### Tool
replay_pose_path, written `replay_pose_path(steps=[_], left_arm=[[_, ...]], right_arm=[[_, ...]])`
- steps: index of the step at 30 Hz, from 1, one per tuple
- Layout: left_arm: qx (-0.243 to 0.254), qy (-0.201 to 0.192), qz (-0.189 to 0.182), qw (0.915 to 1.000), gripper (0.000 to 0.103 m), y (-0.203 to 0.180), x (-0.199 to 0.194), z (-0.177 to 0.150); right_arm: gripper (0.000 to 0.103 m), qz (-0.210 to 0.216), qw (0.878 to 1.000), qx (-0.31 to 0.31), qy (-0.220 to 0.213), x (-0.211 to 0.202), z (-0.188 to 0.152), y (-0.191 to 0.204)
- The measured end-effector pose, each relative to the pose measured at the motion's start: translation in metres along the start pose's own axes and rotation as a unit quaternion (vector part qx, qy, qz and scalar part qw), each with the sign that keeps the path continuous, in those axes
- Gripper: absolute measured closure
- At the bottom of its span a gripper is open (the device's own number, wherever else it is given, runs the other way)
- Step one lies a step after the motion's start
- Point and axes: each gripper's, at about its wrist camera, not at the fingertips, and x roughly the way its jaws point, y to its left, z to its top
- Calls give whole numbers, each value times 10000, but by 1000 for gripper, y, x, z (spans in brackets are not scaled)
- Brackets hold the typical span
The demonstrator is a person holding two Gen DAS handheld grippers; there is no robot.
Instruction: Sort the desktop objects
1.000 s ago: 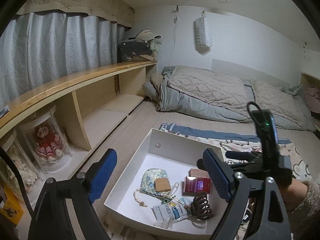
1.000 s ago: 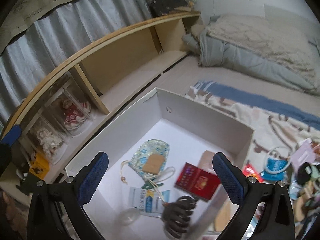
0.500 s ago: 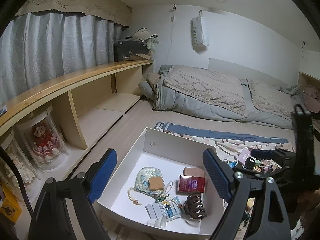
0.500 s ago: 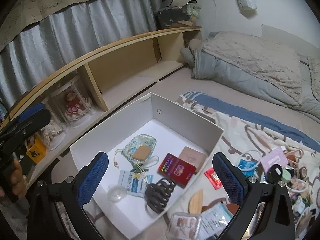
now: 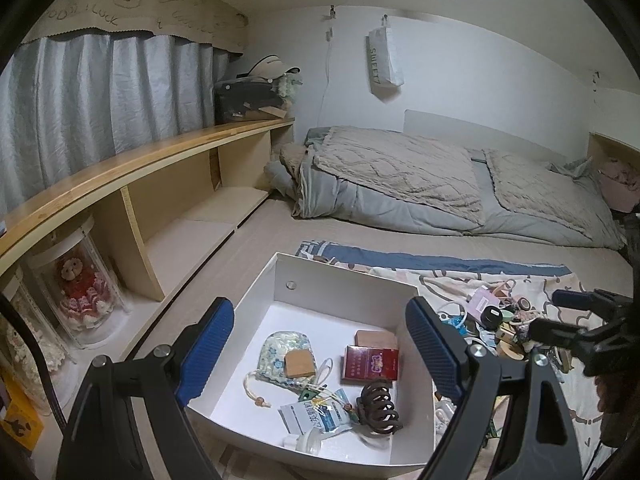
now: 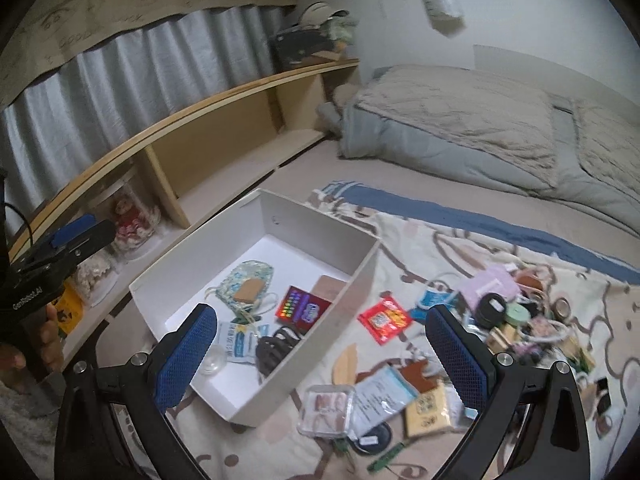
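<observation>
Sorting is partly done, by my read. The white box sits on the patterned blanket beside the wooden shelf unit and already holds a floral drawstring pouch with a tan card on it, a dark red packet, a brown block behind it, a blue-white sachet, a dark claw hair clip and a clear round lid.

Left to sort: a bigger pile on the blanket right of the box – clear plastic case, white printed sachet, red snack packet, lilac card, black jar, tape rolls, small bits too blurred to name.

Left gripper hovers over the box, jaws wide apart, holding nothing. Right gripper hangs over the box's right wall and the near pile, jaws also spread wide and empty.
</observation>
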Motion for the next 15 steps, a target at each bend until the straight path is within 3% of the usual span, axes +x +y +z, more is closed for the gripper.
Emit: replay_pose_path(steps=[15], left_arm=[[112, 73, -94, 9999, 15, -29, 4, 1]], right_arm=[[0, -517, 9969, 359, -476, -44, -14, -45]])
